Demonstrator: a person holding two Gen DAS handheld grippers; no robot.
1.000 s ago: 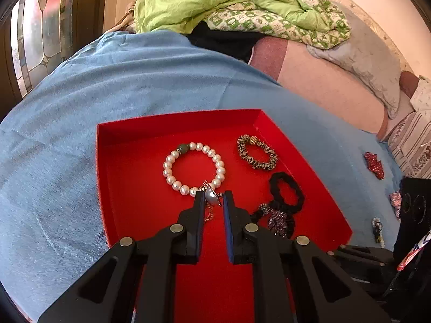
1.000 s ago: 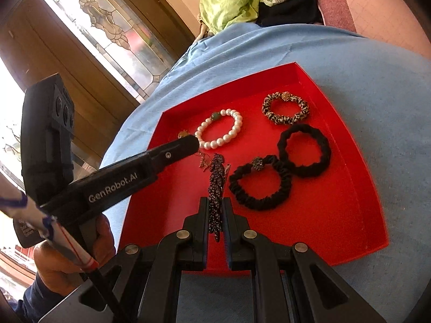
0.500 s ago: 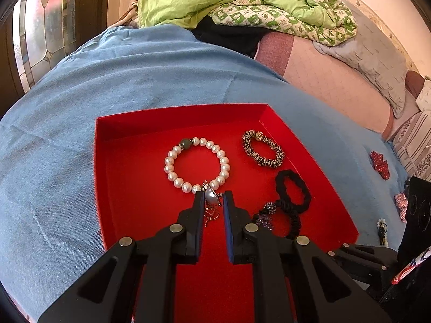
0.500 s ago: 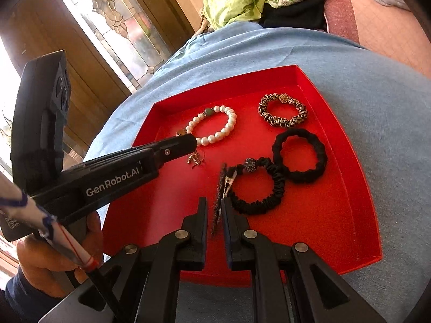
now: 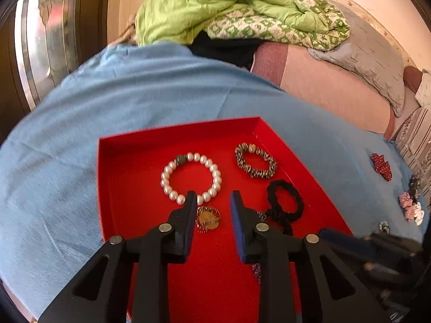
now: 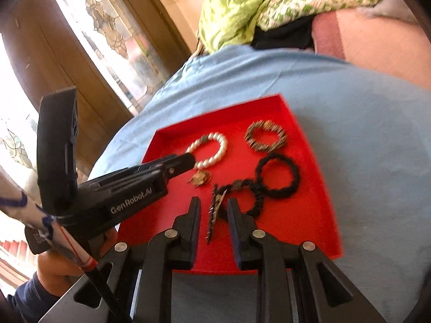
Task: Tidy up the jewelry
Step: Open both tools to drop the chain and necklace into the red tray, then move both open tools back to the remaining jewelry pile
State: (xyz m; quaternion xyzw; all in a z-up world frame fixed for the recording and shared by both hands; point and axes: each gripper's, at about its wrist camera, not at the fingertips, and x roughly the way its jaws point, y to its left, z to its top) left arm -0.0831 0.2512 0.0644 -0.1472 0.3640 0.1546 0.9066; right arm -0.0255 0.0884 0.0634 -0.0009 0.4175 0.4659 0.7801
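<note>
Red and shallow, the tray (image 5: 172, 137) lies on a blue cloth (image 5: 80, 123) and now holds both pieces the grippers carried a second ago. The left gripper (image 5: 212, 202) was clamped on a small gold earring (image 5: 208, 218); its jaws have just been opening, and the earring lies flat on the tray floor between and just below the parted fingers, near the pearl bracelet (image 5: 190, 178). The right gripper (image 6: 214, 207) pinched a dark beaded hair clip (image 6: 214, 212); its jaws too have just been opening and stand apart, with the clip lying lengthwise between them, its far end touching the nearer black scrunchie (image 6: 243, 196). Whether either pad still brushes its piece cannot be told through the blur. Farther in, a second black scrunchie (image 6: 278, 175) and a striped scrunchie (image 6: 265, 136) lie undisturbed. Both drops look finished, so this pair counts as placed. To the right, on the cloth beyond the tray, red bows (image 5: 381, 162) and other small pieces wait, probably next to be fetched.
</note>
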